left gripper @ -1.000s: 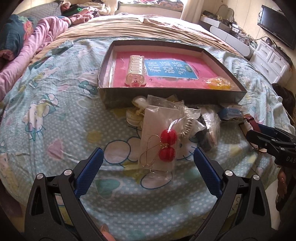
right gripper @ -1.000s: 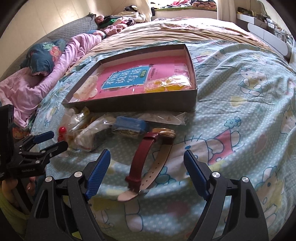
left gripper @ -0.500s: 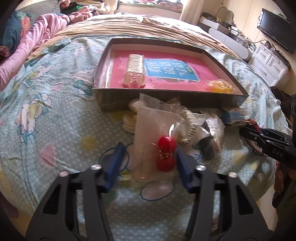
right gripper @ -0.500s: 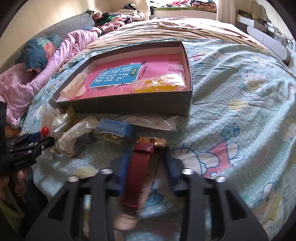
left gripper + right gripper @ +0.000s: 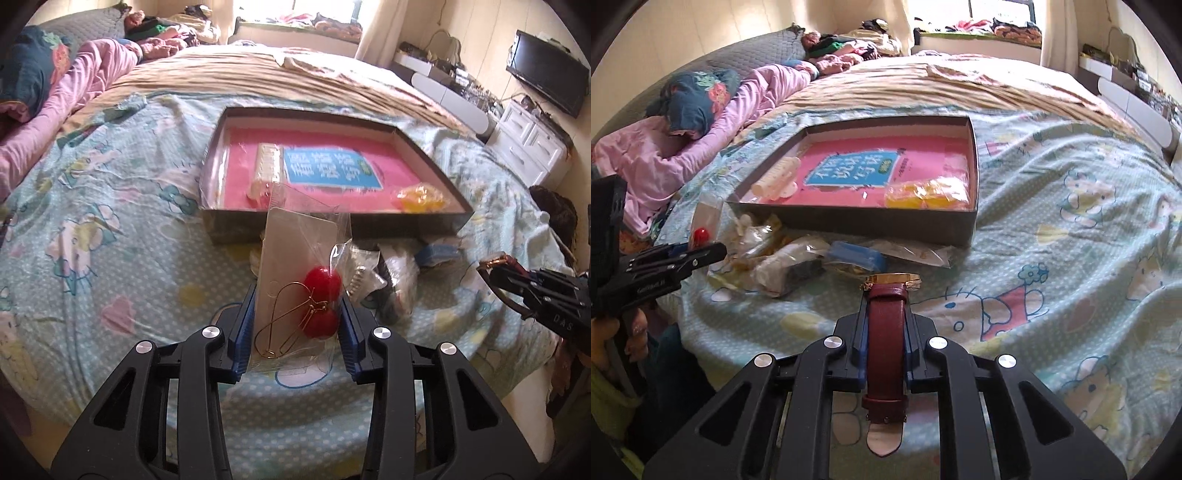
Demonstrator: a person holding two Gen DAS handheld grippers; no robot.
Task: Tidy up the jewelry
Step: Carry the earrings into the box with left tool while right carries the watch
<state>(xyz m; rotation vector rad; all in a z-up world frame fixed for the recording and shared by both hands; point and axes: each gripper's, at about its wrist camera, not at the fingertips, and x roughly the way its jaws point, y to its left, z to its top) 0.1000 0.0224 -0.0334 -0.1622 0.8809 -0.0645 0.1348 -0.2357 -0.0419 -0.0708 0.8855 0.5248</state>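
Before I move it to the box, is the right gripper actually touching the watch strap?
Touching. The right wrist view shows the right gripper with both blue pads pressed against the sides of the maroon watch strap, no gap either side.

Glossy clear plastic earring packet (image 5: 295, 291), smooth burgundy leather watch strap (image 5: 886, 350), matt cotton bedsheet (image 5: 1071, 240)

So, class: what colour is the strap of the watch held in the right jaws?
Dark red watch strap, clearest in the right wrist view.

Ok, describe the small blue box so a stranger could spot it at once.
Start at the shallow dark tray on the bed. Against its near wall lies a heap of clear packets; the blue box sits at that heap's right end. It is the only solid blue item among the transparent bags.
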